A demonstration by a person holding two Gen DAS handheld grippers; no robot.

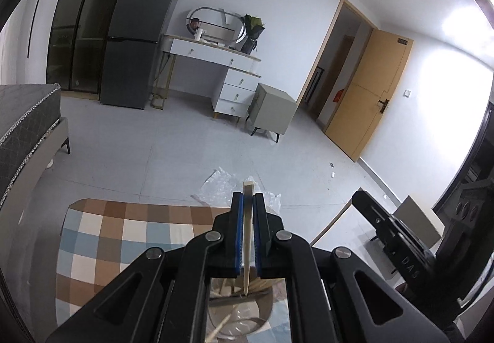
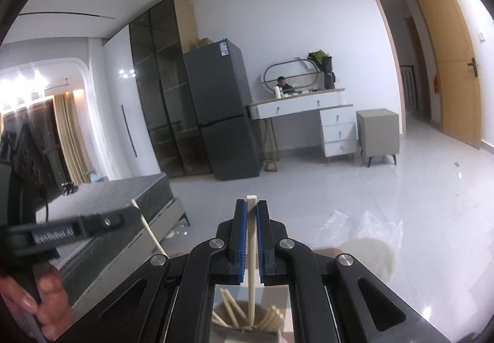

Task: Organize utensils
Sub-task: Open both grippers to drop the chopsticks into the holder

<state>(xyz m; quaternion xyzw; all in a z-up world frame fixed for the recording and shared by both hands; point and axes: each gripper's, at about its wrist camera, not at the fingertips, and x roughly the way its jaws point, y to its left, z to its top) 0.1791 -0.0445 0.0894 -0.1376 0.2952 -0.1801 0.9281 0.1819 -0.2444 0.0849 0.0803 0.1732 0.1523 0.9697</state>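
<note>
Both grippers, left gripper [image 1: 248,199] and right gripper [image 2: 251,207], each clamp one chopstick [image 1: 248,225] [image 2: 252,238] above the holder [image 2: 247,320]; keep them vertical, tips centred, before lowering in.

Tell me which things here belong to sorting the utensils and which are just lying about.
Part of the job:
- chopstick in the left claw
- chopstick in the right claw
- holder with more chopsticks below

Just lying about:
- plastic wrap on the floor
- fridge
- dressing table
- bed
</note>
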